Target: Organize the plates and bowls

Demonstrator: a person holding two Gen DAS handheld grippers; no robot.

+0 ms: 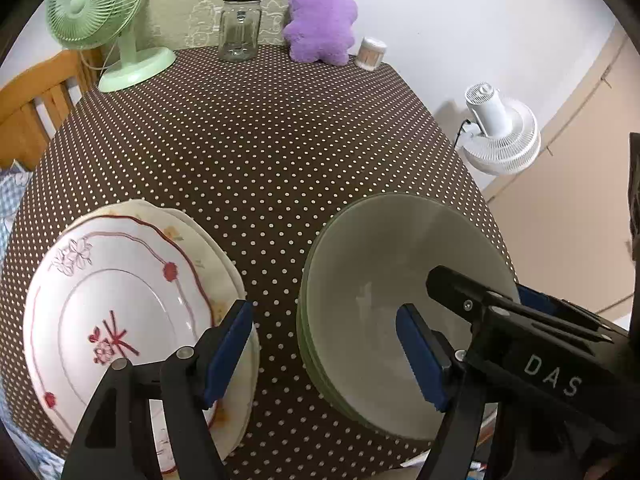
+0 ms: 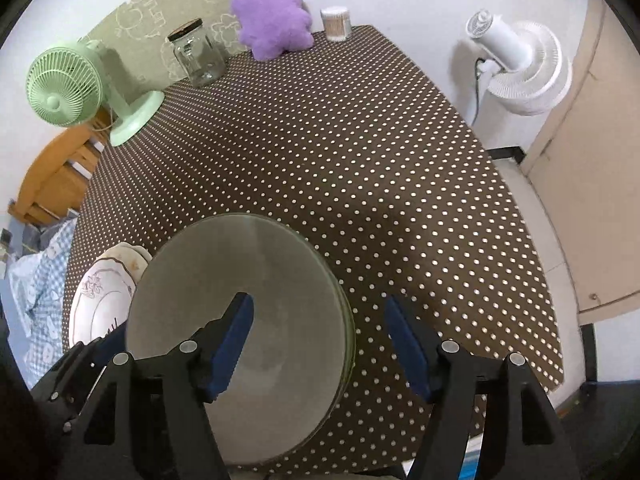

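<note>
The left tongs (image 1: 324,354) stand wide open and hold nothing; between their blue pads only the brown bench cloth with white dots (image 1: 256,152) shows. To the left of these tongs, partly under the left pad, lies the stack of white scalloped plates with red flower drawings (image 1: 116,300). To their right sits the stack of pale green round bowls (image 1: 400,264), and the right pad hangs over its inside. The right tongs (image 2: 320,344) are also wide open and empty; their left pad is above the inside of the pale green bowls (image 2: 260,280), their right pad is above the dotted cloth just beside the rim. Whether a pad touches a bowl, I cannot tell. Far ahead of both tongs stand a clear glass jar (image 1: 240,26) and a purple plush toy (image 1: 322,20).
</note>
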